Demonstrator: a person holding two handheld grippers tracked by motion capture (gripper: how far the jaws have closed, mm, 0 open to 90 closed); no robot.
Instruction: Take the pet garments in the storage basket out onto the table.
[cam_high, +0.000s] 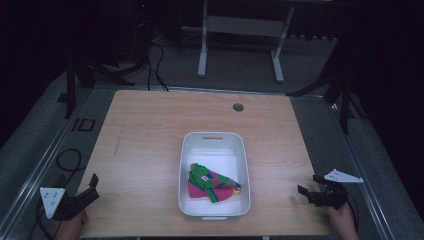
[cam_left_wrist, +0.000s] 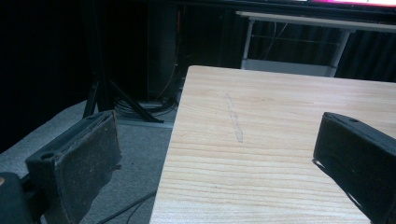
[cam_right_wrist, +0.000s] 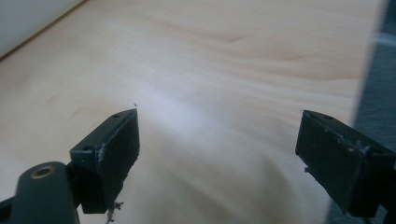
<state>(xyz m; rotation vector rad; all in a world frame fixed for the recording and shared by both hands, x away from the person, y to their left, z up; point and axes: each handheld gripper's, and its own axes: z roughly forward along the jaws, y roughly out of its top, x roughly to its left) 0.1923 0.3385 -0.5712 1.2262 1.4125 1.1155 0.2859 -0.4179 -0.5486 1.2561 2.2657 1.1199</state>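
I'm holding the left gripper (cam_high: 93, 184) at the counter's (cam_high: 150, 125) near-left corner, jaws apart, a multicoloured folded cloth (cam_high: 212, 184) lying in the white bin (cam_high: 214, 142) mid-counter, the right gripper (cam_high: 308, 184) hovering near-right, jaws apart.

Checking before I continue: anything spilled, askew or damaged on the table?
Nothing spilled or damaged. The multicoloured cloth lies loosely bunched inside the white bin, which sits square on the wooden table. Both tongs, left and right, are open and empty.

Dim, dark-edged pictures; soft glare on table (cam_right_wrist: 187, 107); blurred near jaws.
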